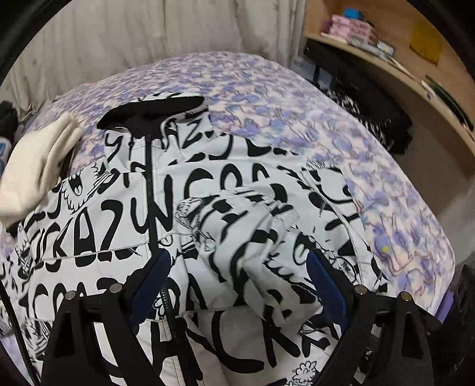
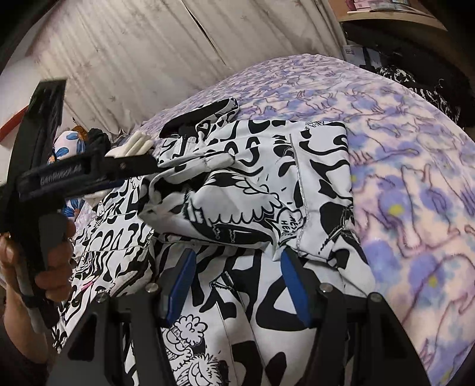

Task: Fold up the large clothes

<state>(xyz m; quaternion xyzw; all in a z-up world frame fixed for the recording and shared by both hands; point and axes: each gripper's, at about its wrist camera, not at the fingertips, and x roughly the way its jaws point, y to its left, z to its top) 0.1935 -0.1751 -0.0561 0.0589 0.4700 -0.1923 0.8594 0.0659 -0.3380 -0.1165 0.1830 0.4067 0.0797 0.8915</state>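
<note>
Near: right gripper (image 2: 237,267) jaws apart over jacket (image 2: 243,184), nothing pinched. Left gripper (image 1: 240,276) also agape, empty. Jacket lies zip-up on bed blanket (image 1: 297,112); one sleeve (image 1: 237,213) already folded across chest. Far: collar (image 1: 154,111) flat. Est. early; other sleeve, body folds remain.

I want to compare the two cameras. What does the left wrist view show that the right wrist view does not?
Only the left wrist view shows the wooden shelf with pink packets and a folded cream cloth up close. Only the right wrist view shows the left tool from outside, gripped by a hand, plus a flowered pillow. Both share the black-and-white printed jacket on the purple floral blanket, the curtain, and open blue-padded fingers above the jacket.
</note>
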